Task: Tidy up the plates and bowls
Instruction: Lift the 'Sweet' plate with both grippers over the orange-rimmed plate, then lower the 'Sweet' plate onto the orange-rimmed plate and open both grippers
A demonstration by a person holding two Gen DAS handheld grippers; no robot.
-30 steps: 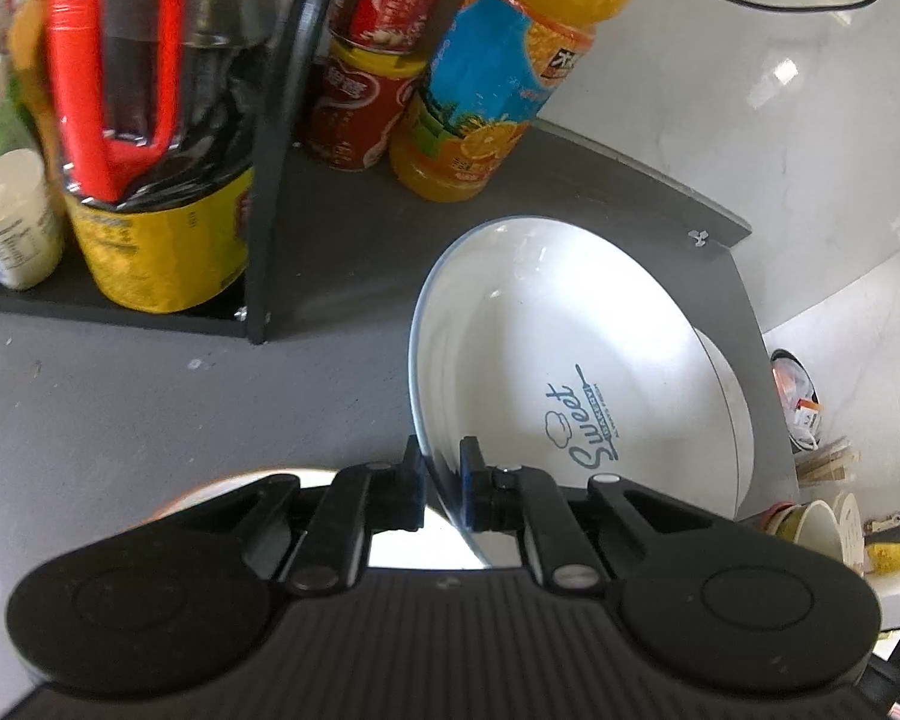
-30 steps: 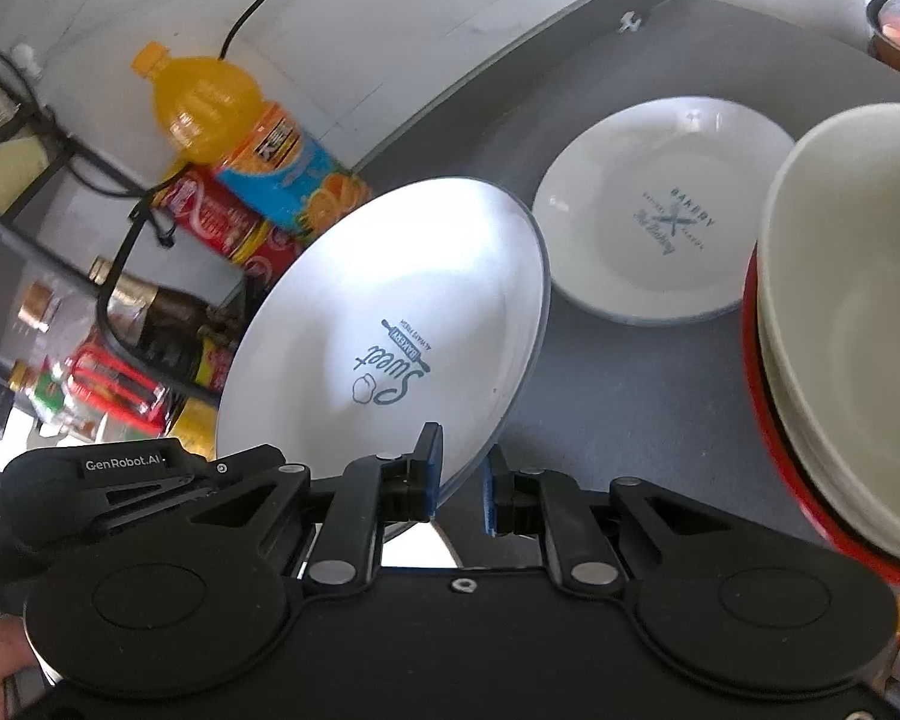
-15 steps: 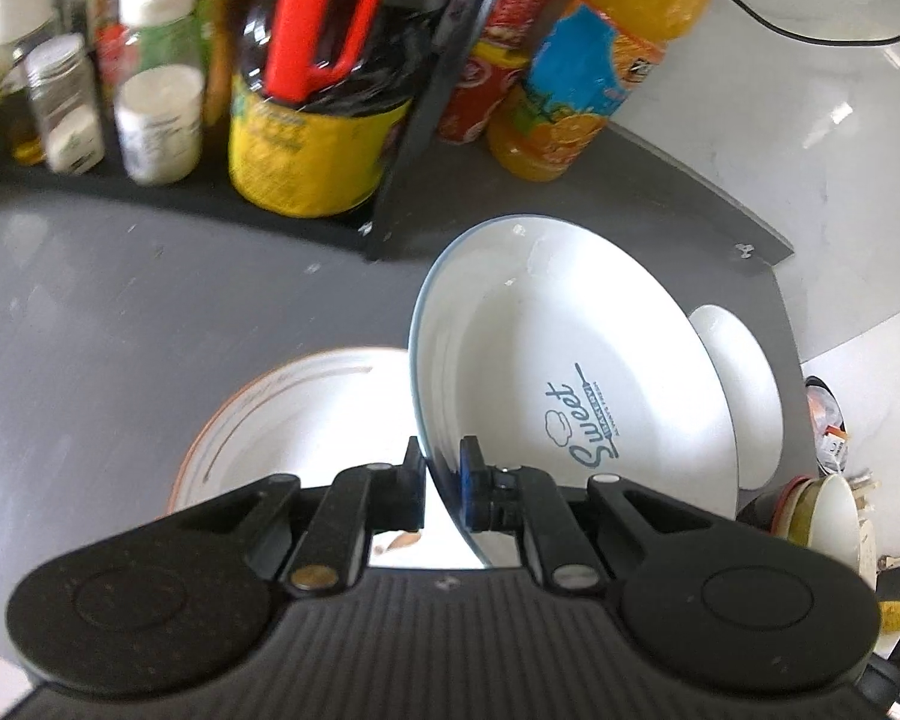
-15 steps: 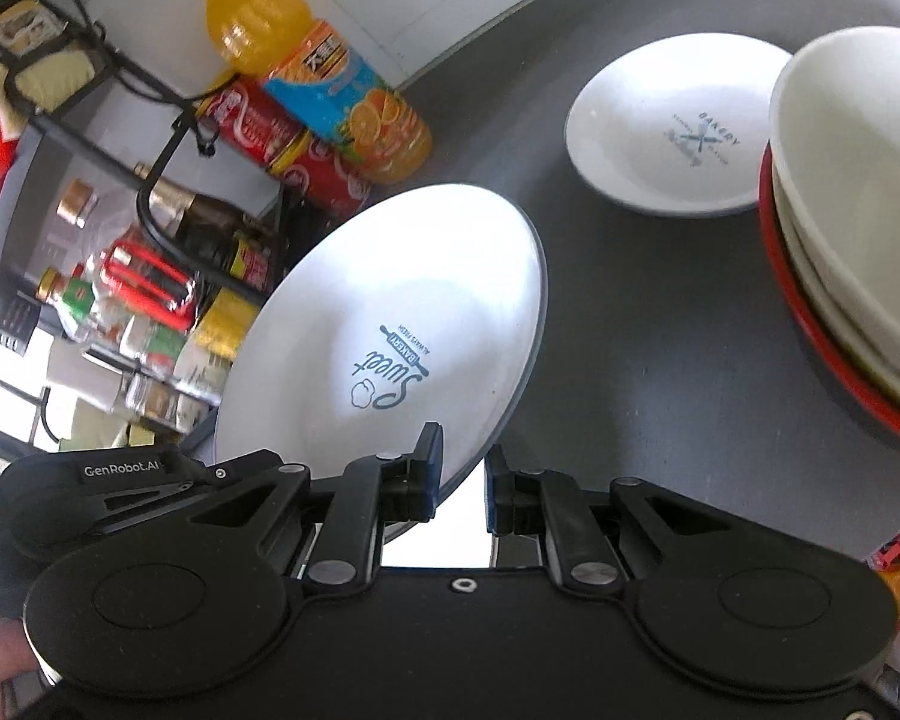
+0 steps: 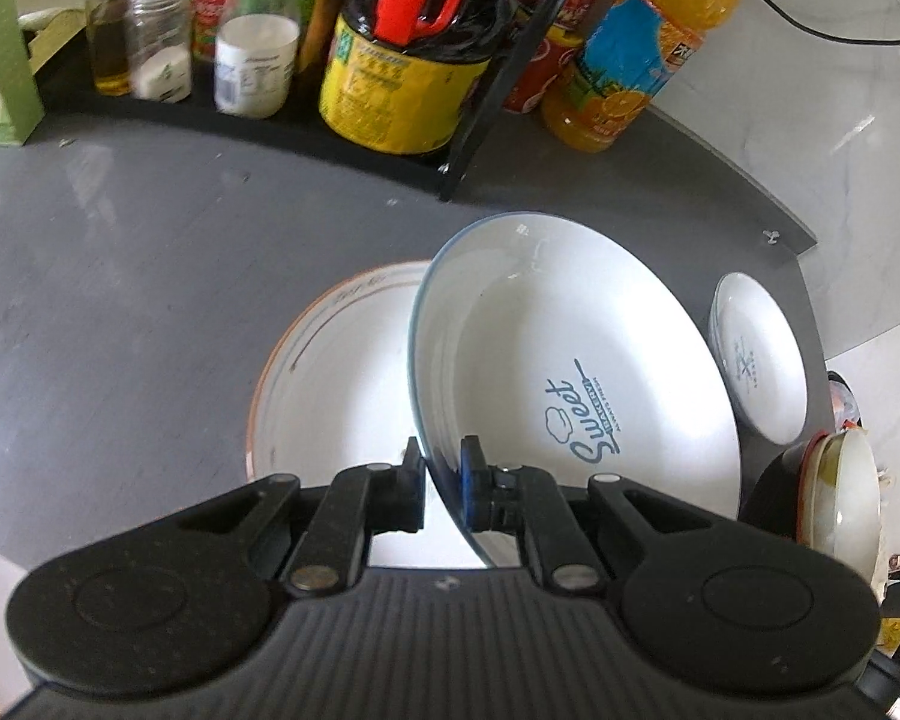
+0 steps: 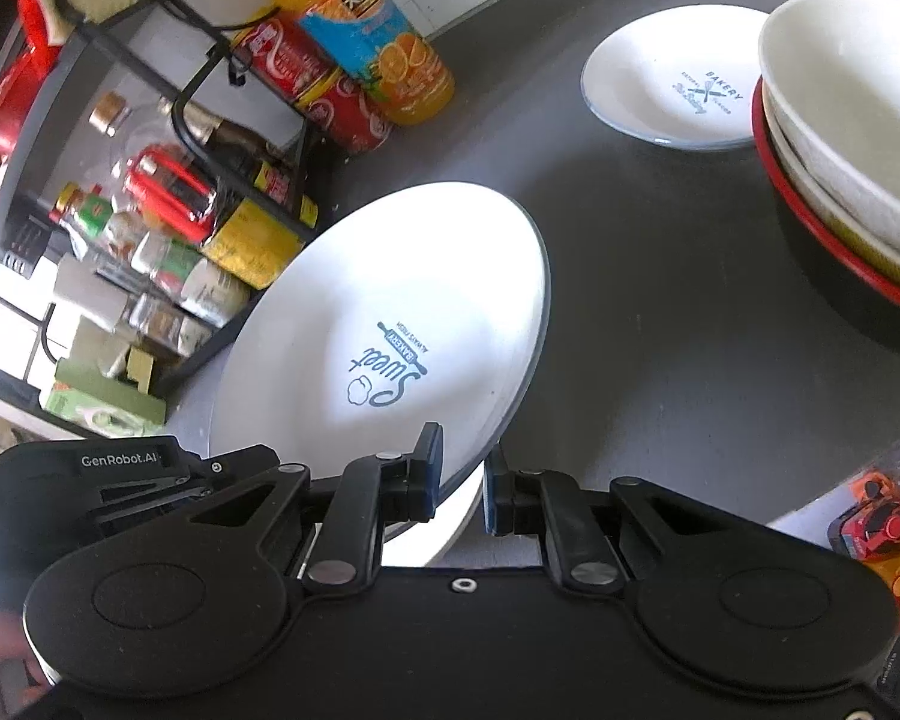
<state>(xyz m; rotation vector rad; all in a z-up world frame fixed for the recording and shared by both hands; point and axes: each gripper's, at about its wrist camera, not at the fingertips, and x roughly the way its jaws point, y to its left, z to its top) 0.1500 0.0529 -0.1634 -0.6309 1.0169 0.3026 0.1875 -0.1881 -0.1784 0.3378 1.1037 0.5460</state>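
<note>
The "Sweet" plate [image 5: 570,372] is hanging tilted above the orange-rimmed plate [image 5: 330,384] on the surface [image 5: 120,300]. I am pinching opposite rim edges with the left tongs [image 5: 442,483] and right tongs [image 6: 462,477], sharing its weight so it is coming down level for stacking.

White plate [image 5: 570,360] with blue "Sweet" lettering; orange-rimmed white plate [image 5: 330,384]; grey counter [image 5: 120,276]; red-edged bowl stack [image 6: 840,138]; orange juice bottle [image 6: 360,30]

Right tool [image 6: 459,483] clamped on the rim of a round white plate printed "Sweet" in blue [image 6: 384,336], tilted above the dark grey worktop [image 6: 660,276]. Farther off, a smaller white "Bakery" plate [image 6: 669,84] lying flat. At right, stacked cream bowls [image 6: 858,132] in a red-rimmed dish. Orange juice bottle [image 6: 360,30] beside red cans [image 6: 306,84] near a black wire rack [image 6: 210,120].
</note>
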